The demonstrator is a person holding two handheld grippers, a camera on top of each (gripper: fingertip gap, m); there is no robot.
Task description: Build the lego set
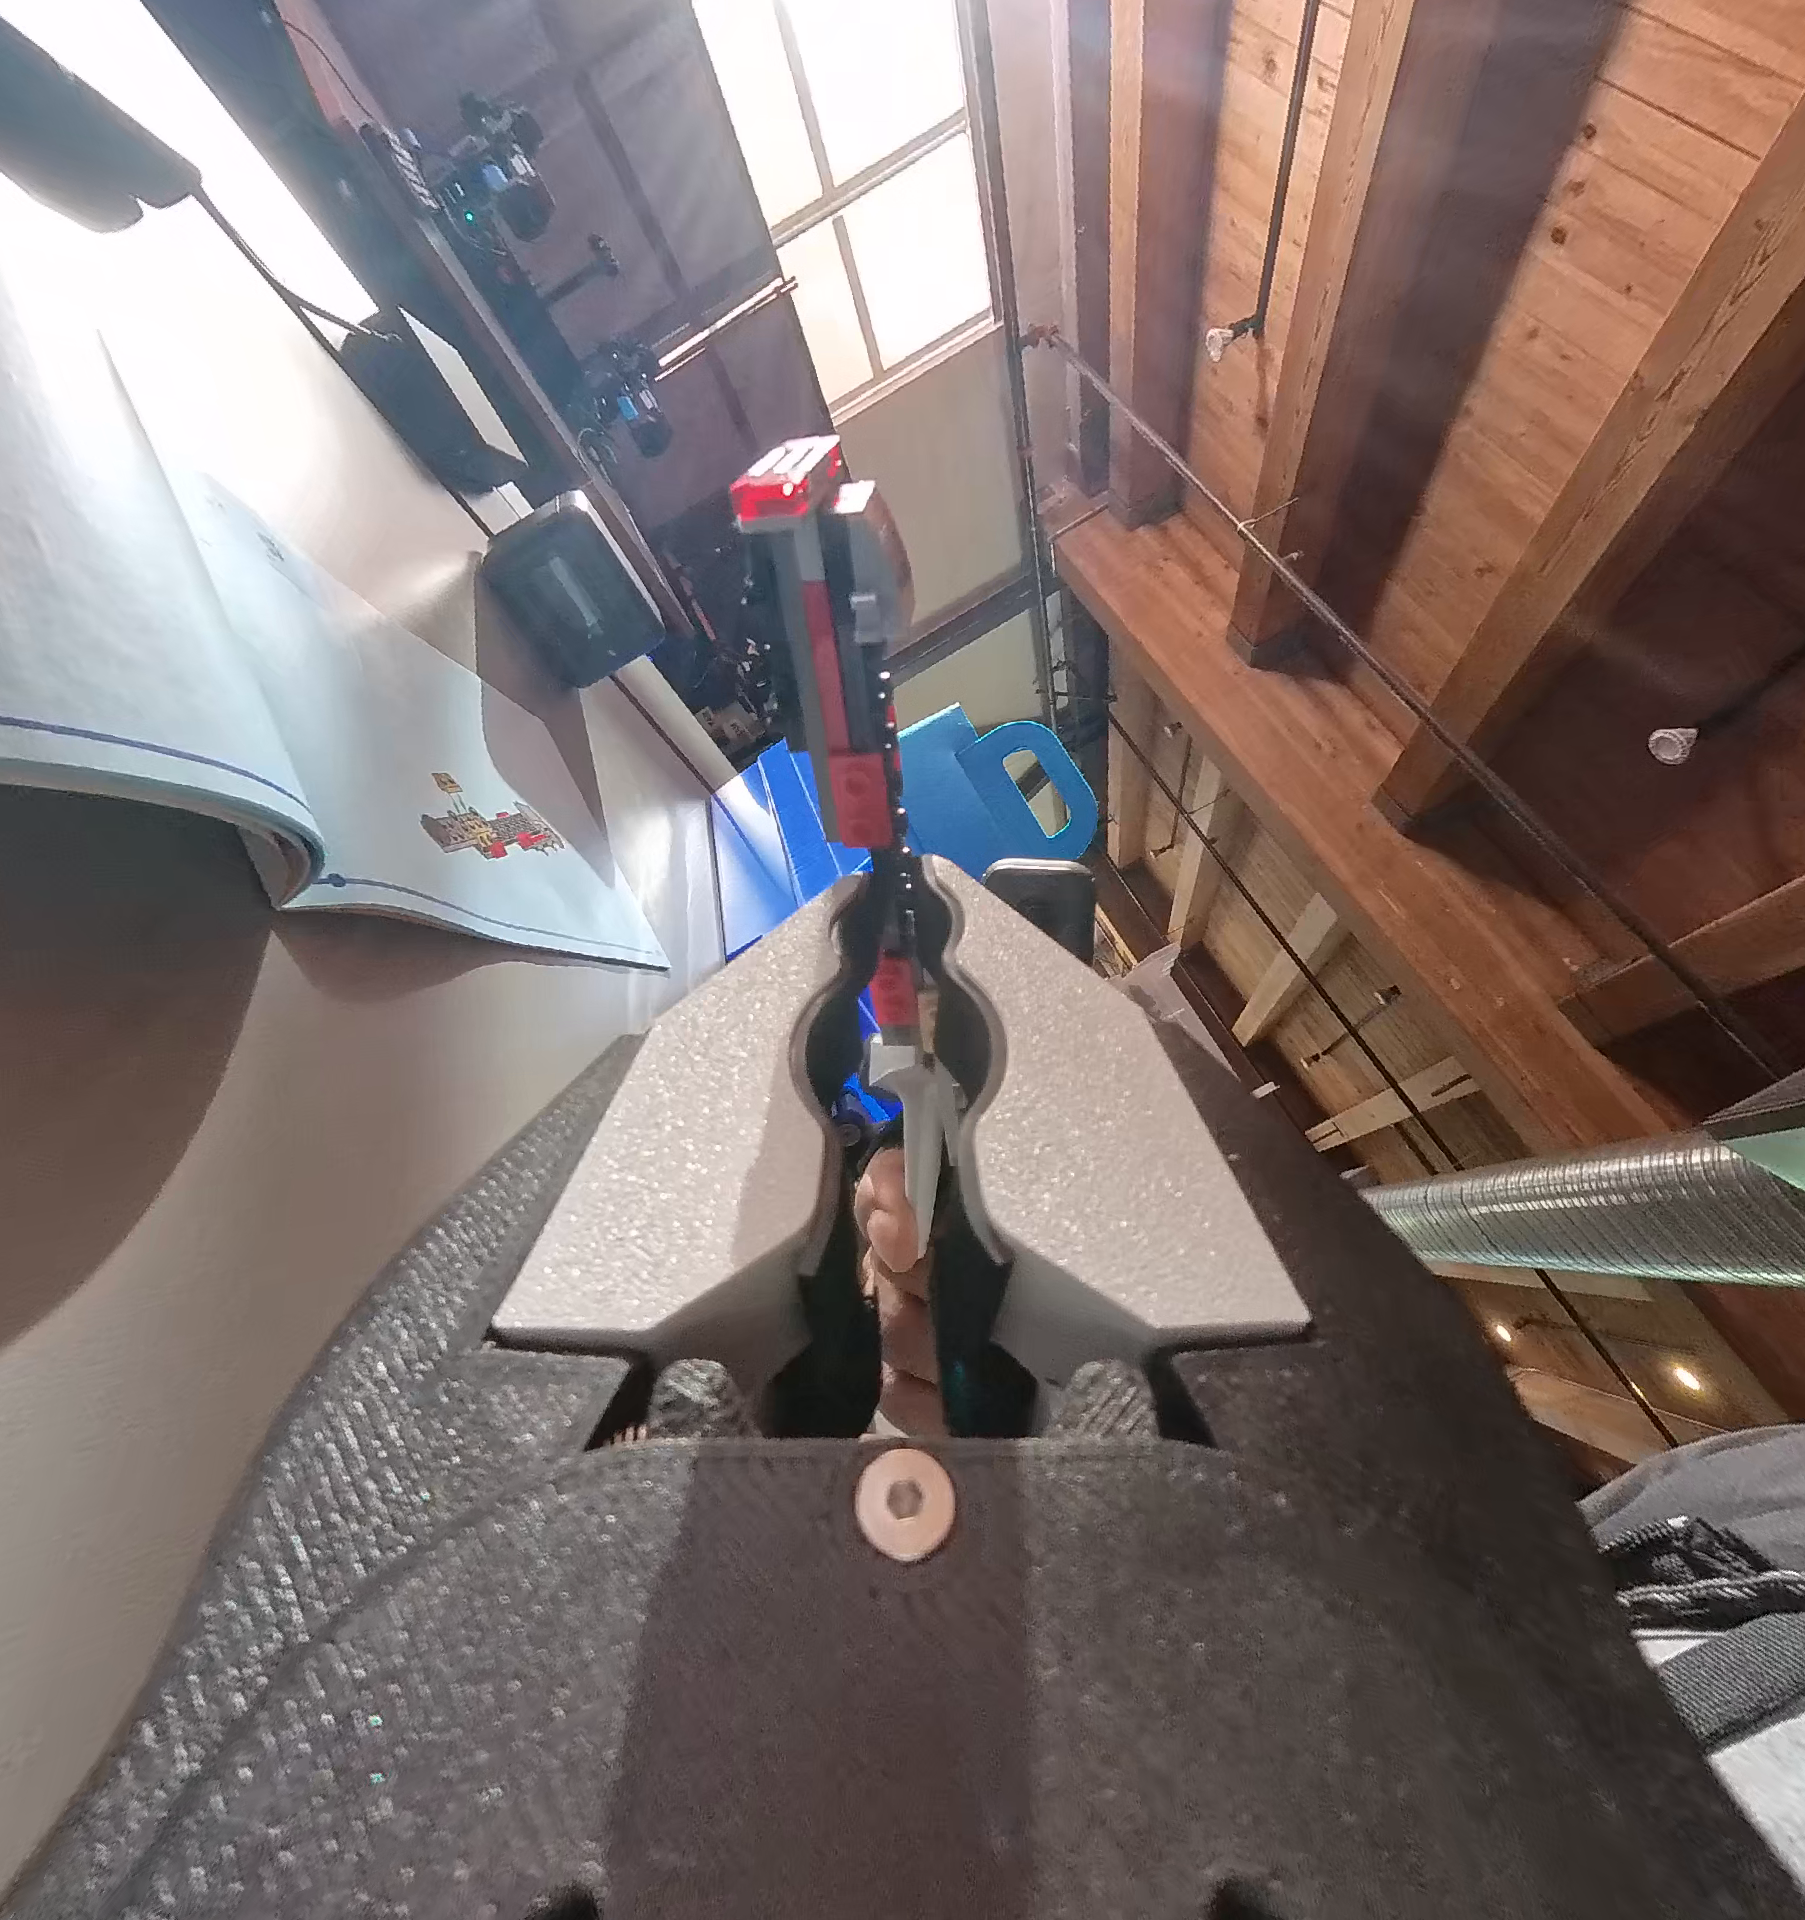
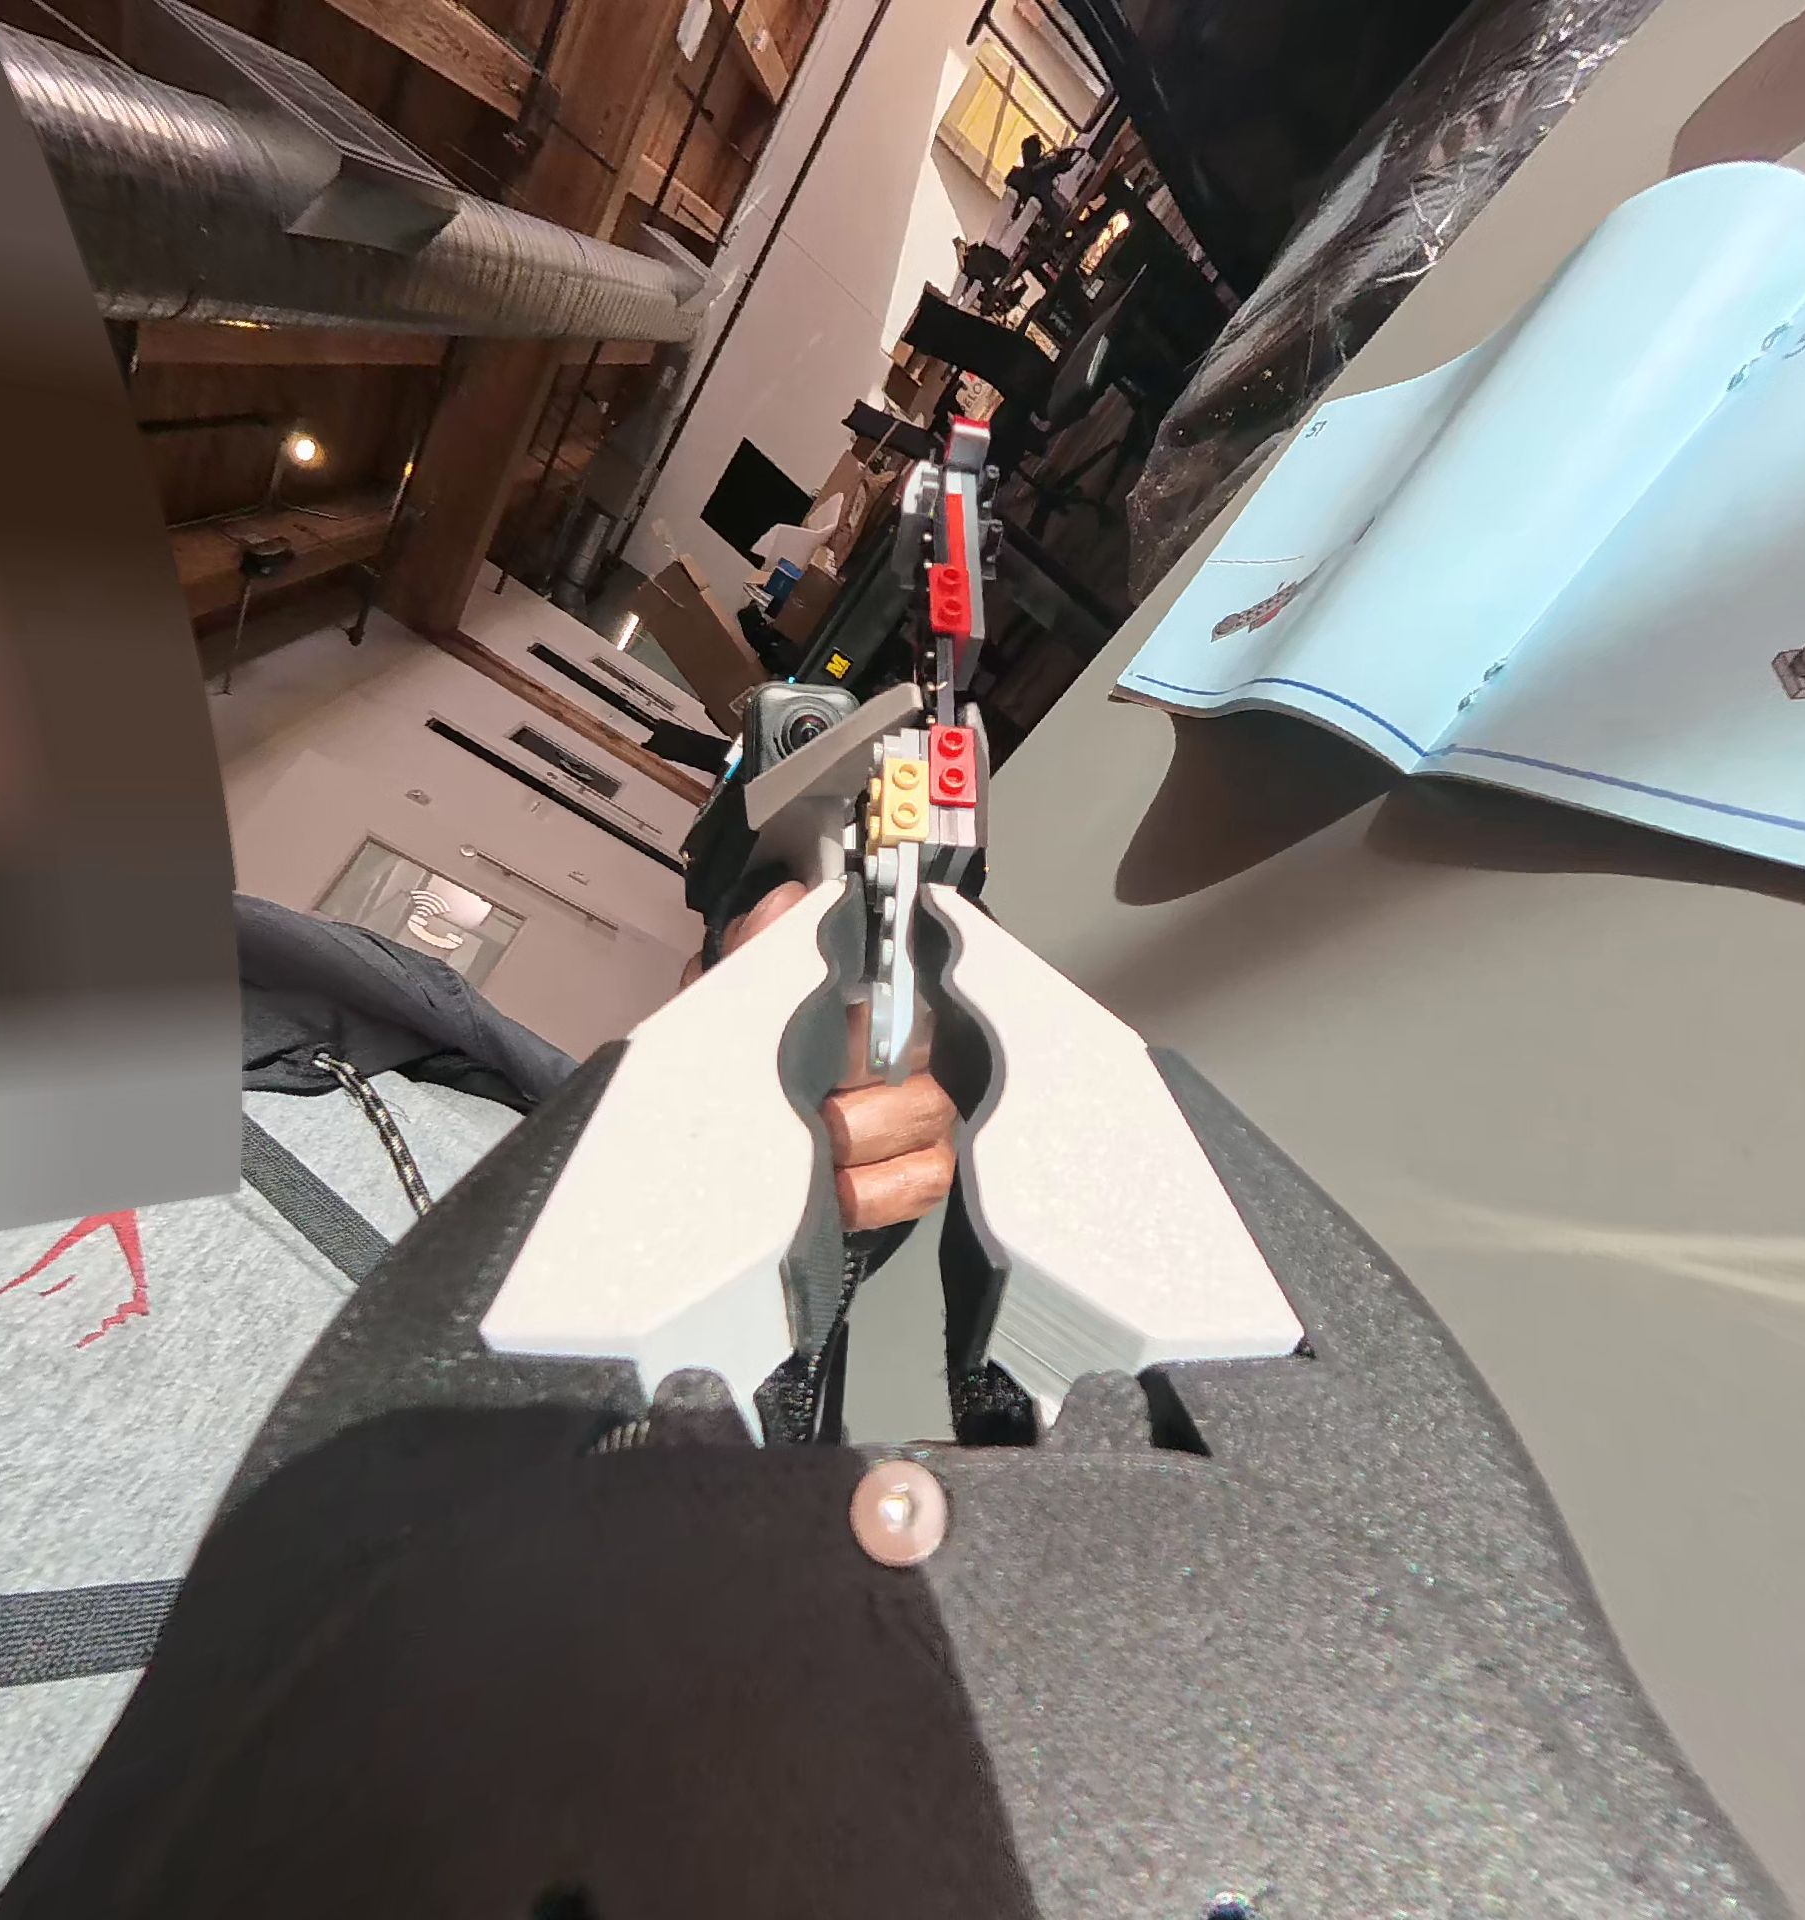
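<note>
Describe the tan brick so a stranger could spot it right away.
Start at the right gripper, shut on the long lego build. Just past its white fingers, find the tan brick beside a red brick. It is the only tan piece there.

Lego assembly (image 1: 841, 665) red, grey, tan; booklet (image 2: 1604, 582) pale-blue.

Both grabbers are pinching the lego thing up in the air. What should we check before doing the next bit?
1. Left gripper shut on the long red, grey and black lego assembly: ok.
2. Right gripper shut on the same assembly's light grey end: ok.
3. Assembly lifted off the beige table: ok.
4. Open light-blue instruction booklet lying flat in view: ok.
5. Tan and red studded bricks pressed fully down: cannot tell.
6. Next piece ready nearby: cannot tell, no loose bricks show.
</note>
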